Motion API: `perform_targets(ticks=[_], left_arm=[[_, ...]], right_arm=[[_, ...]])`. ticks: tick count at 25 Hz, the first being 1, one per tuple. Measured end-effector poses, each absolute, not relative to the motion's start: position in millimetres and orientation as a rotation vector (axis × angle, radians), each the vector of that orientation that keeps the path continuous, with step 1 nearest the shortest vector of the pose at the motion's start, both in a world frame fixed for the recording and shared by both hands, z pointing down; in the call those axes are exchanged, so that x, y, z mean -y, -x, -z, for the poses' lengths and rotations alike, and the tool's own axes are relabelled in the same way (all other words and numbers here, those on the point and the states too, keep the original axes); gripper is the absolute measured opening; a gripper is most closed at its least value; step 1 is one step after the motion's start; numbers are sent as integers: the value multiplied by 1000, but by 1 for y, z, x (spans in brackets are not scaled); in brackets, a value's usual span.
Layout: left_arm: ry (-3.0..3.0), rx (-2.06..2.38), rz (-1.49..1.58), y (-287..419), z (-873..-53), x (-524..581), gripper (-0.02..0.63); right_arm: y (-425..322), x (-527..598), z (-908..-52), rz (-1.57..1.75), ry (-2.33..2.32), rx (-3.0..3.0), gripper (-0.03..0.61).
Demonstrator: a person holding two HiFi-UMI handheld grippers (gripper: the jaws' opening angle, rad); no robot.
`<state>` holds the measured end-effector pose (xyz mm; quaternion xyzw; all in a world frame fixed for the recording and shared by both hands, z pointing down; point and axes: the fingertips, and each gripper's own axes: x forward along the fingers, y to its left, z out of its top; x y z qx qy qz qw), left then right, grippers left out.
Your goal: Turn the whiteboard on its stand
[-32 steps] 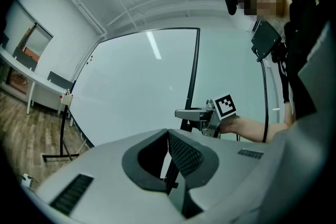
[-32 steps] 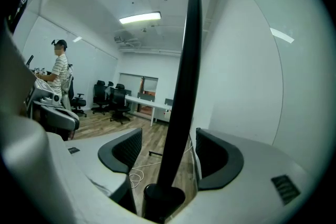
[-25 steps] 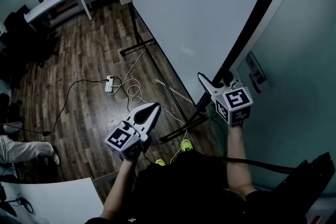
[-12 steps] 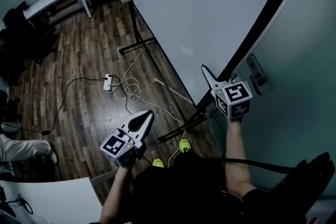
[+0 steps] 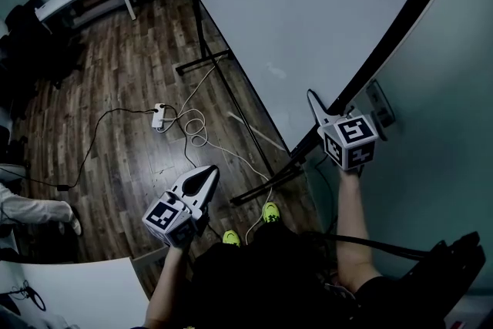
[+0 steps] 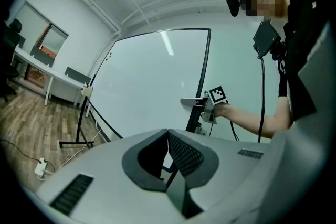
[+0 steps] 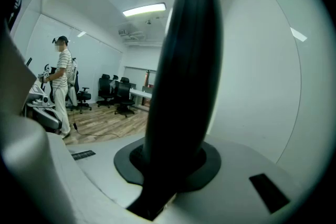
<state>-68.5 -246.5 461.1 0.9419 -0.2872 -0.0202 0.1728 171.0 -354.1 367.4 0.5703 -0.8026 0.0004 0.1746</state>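
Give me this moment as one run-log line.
right claw: just been closing, now gripping whiteboard frame between its jaws | left claw: shut, empty

The whiteboard (image 5: 308, 11) runs past the head view's top edge; the left edge crops a person (image 5: 27, 212).

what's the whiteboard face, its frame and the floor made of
Whiteboard face: smooth glossy white panel, likely coated steel or melamine; it reflects ceiling lights. Frame: black, matte, probably painted metal or plastic. Floor: wood-look planks, laminate or wood; grain and seams show.
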Motion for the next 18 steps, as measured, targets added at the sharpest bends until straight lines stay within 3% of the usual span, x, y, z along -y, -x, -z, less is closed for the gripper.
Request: perform_targets(ticks=[18], left_arm=[[-2605, 899, 42, 101, -471, 264, 14]], right_arm=[[-165, 399, -372, -9, -1628, 2251, 78]])
